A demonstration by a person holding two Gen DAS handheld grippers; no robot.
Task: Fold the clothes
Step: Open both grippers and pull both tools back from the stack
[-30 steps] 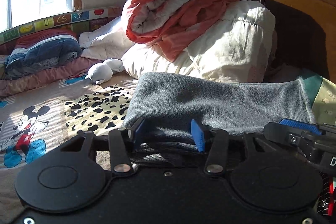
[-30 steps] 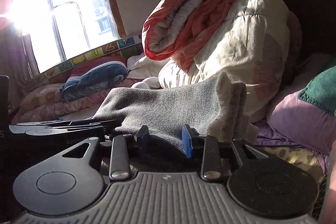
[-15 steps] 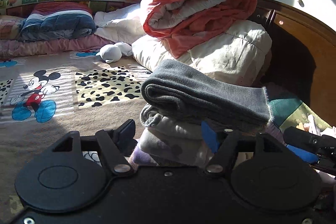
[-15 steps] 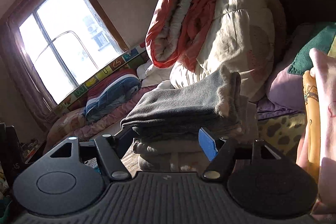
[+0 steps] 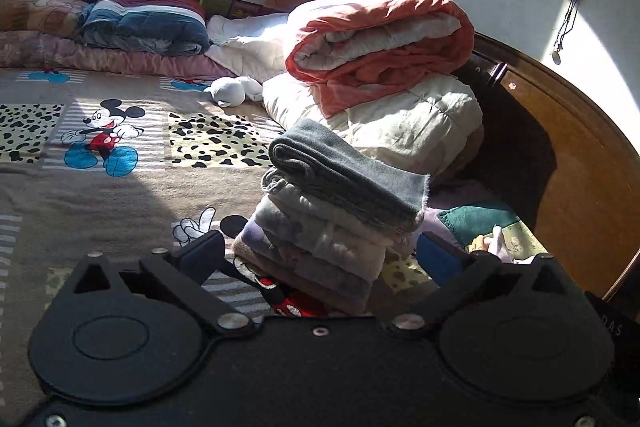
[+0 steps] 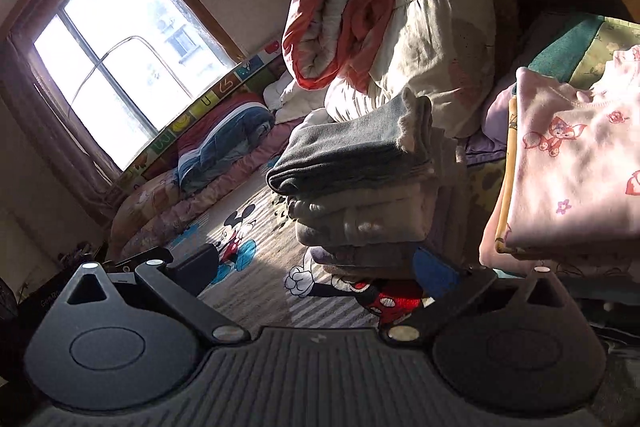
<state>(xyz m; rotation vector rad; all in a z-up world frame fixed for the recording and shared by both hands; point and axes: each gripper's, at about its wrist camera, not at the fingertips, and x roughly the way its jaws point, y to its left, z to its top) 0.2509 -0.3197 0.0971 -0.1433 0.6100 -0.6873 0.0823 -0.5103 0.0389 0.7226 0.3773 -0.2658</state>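
A folded grey garment [image 5: 344,171] lies on top of a stack of folded clothes [image 5: 320,243] on the Mickey Mouse bedspread [image 5: 100,131]. My left gripper [image 5: 320,257] is open and empty, drawn back in front of the stack. In the right wrist view the grey garment [image 6: 352,147] tops the same stack [image 6: 368,223]. My right gripper [image 6: 318,269] is open and empty, just short of the stack's base.
A rolled orange quilt [image 5: 380,43] sits on a cream quilt [image 5: 408,119] behind the stack. The wooden headboard [image 5: 580,163] stands at the right. A second pile with a pink printed garment [image 6: 572,163] lies right of the stack. Bedding lines the window side [image 5: 140,23].
Both grippers let go of the grey garment, opened wide and pulled back. The garment now rests on the stack.
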